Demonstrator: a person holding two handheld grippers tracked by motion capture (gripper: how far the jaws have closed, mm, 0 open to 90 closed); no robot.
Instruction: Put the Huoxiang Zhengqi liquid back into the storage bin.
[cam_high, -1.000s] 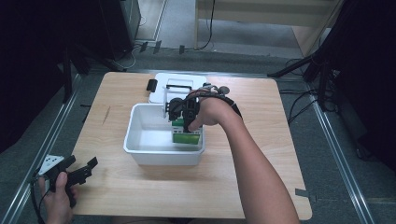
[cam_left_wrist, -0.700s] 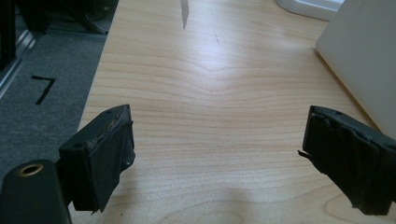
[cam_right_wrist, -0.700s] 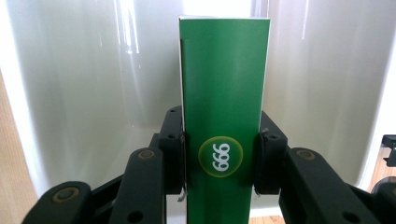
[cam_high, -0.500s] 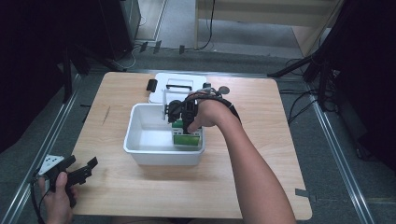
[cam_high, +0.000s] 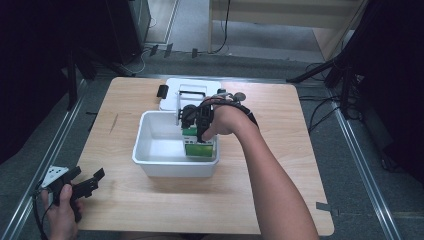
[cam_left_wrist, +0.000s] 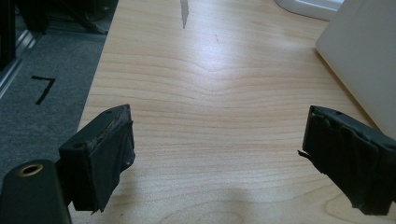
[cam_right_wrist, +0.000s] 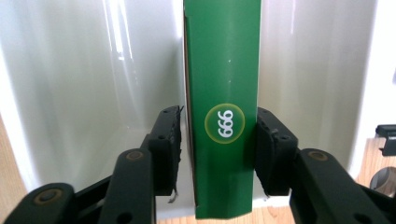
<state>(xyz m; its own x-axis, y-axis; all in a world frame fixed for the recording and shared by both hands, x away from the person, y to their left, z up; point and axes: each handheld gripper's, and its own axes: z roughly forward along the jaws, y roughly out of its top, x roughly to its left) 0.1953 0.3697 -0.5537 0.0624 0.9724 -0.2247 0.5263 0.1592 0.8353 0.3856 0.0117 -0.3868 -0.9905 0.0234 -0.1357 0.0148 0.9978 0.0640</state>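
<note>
Surface (cam_high: 150, 200): one, wooden.
White bin (cam_high: 150, 160): one.
Green carton (cam_right_wrist: 223, 93): one, inside bin.
Right tongs (cam_right_wrist: 218, 135): clamping carton.
Left tongs (cam_left_wrist: 217, 154): spread wide, nothing held.

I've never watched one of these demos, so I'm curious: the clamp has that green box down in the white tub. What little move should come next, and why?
Probably opening the right gripper a little to let go. Its jaws press both sides of the green box, which already sits low inside the white tub, near its right wall. Whether the box touches the bottom cannot be told, so a slight lowering first may be safer. The left gripper hangs open over bare table.
</note>
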